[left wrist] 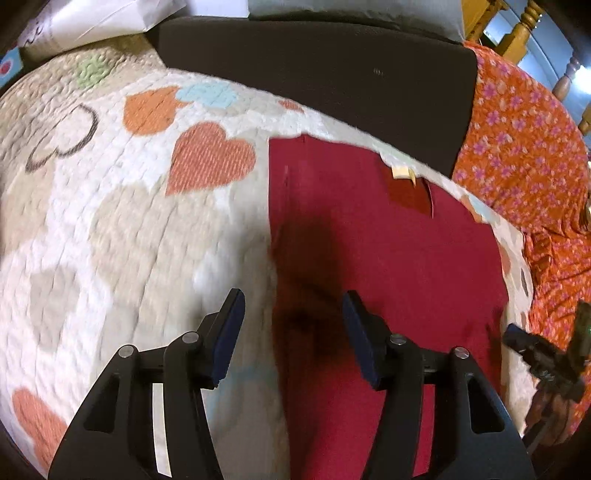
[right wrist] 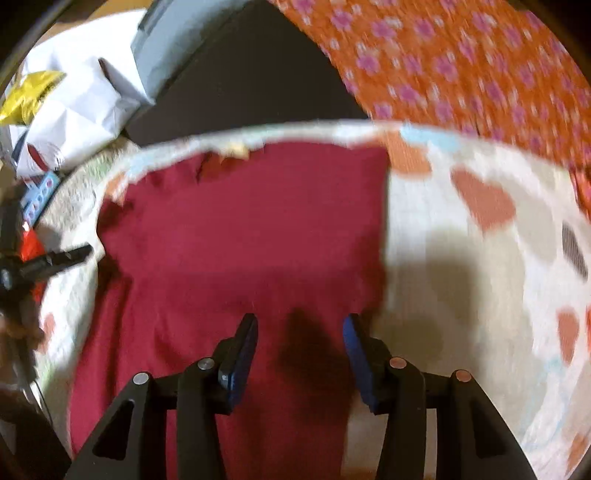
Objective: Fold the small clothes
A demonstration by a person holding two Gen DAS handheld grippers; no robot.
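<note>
Dark red knit garment (left wrist: 388, 258) lies flat, smooth and roughly rectangular, on a quilted heart-print blanket (left wrist: 110, 221), its top edge at the blanket's far edge. Left gripper (left wrist: 293, 317) hangs over the garment's left edge, jaws wide, holding nothing. Right gripper (right wrist: 300, 338) over its right edge, likewise wide. Orange floral cloth (right wrist: 461, 62) lies beyond.

Heart-patterned quilt (left wrist: 110, 206) beside an orange floral cloth (left wrist: 524, 140), dark cushion (left wrist: 317, 62) and yellow wooden chair (left wrist: 517, 33) behind.
</note>
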